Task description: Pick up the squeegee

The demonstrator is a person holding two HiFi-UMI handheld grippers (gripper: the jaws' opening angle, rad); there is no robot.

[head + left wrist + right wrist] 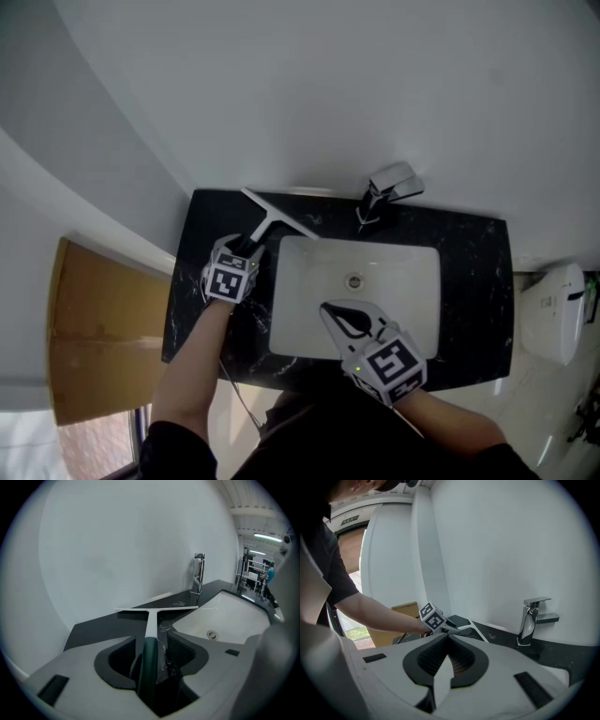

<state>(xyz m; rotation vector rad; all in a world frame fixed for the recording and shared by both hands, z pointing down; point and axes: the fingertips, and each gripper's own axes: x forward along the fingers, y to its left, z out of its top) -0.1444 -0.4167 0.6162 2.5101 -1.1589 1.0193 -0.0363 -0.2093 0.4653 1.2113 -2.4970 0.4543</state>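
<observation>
The squeegee (277, 216) lies flat on the black countertop (473, 281), left of the sink, its white blade toward the wall. Its dark green handle (149, 667) points back between the fingers of my left gripper (251, 248). In the left gripper view that gripper (152, 641) stands open around the handle, with a gap on each side and the pads not pressing. My right gripper (336, 314) hovers over the front of the white basin, fingertips together and holding nothing. The right gripper view shows its jaws (447, 638) shut, and beyond them the left gripper (457, 629) at the squeegee (478, 632).
A chrome faucet (389, 187) stands behind the white basin (291, 300), close to the blade's right end. The white wall rises just behind the counter. A cardboard box (94, 328) sits on the floor to the left, and a white fixture (553, 309) to the right.
</observation>
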